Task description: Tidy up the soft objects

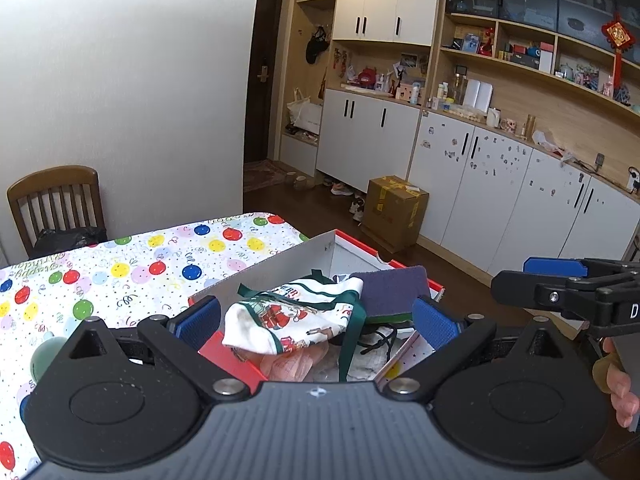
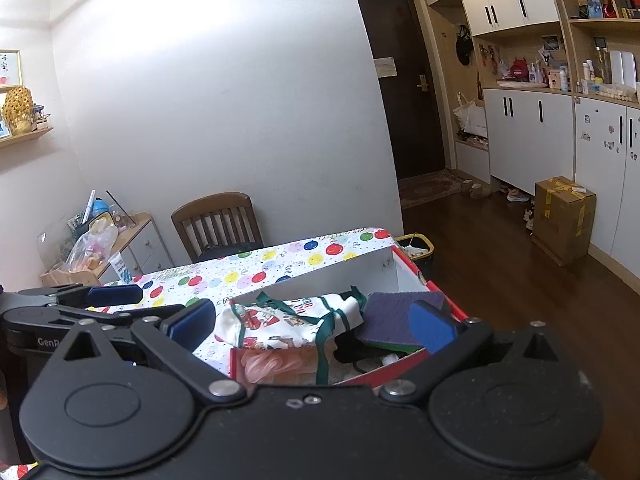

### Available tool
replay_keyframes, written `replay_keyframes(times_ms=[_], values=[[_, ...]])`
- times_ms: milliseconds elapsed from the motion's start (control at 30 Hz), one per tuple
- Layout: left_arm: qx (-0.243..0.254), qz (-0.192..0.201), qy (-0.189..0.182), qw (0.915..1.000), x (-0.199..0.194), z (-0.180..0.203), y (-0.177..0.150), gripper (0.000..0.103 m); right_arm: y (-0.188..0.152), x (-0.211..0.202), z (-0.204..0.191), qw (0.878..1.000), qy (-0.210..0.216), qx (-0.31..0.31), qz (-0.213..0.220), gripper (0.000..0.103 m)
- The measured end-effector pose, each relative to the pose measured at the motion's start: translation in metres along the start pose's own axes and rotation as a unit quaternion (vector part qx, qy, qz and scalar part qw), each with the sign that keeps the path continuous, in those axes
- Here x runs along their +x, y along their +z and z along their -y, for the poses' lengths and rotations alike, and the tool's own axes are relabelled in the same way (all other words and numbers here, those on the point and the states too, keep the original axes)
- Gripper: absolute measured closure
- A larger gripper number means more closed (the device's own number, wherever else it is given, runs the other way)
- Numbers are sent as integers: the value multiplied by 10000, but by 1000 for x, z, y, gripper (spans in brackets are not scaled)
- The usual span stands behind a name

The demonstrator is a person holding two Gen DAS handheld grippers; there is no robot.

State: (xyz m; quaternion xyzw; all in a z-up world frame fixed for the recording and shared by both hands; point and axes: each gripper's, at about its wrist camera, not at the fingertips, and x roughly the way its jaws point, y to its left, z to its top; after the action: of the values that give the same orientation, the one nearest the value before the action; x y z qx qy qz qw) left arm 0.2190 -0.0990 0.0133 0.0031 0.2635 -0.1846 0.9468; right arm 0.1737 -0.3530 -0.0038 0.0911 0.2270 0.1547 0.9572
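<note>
White cabinets (image 1: pixel 472 176) and open shelves line the far wall behind a table (image 1: pixel 132 264) covered in a balloon-print cloth.

Left wrist view: the left gripper (image 1: pixel 316 318) stands released, its blue pads wide apart with nothing pressed between them. Just beyond the pads, a red-edged box (image 1: pixel 280 268) on the table holds a white printed cloth bag (image 1: pixel 292 320) with green ribbon, a purple sponge pad (image 1: pixel 394 286) beside it, and a pink mesh item (image 1: pixel 288 364) underneath. The right gripper (image 1: pixel 560 276) enters from the right edge.

Right wrist view: the right gripper (image 2: pixel 312 324) is also released, pads spread and empty, positioned over the near side of the box (image 2: pixel 320 276). The cloth bag (image 2: pixel 288 320) and sponge pad (image 2: pixel 396 314) lie inside. A wooden chair (image 2: pixel 218 220) stands against the wall.
</note>
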Motion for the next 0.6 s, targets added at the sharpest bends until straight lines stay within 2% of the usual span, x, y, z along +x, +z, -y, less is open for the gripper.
replay_keyframes(times_ms=[333,600], values=[[-183,36,-54,9998,-12,-12,-8,0,-9,-1,-21,9999,-137,-83,-2,0],[-130,75,-60,9999,-17,-17,-12,0,-13,-2,-29,9998,-215,-44,-23,0]])
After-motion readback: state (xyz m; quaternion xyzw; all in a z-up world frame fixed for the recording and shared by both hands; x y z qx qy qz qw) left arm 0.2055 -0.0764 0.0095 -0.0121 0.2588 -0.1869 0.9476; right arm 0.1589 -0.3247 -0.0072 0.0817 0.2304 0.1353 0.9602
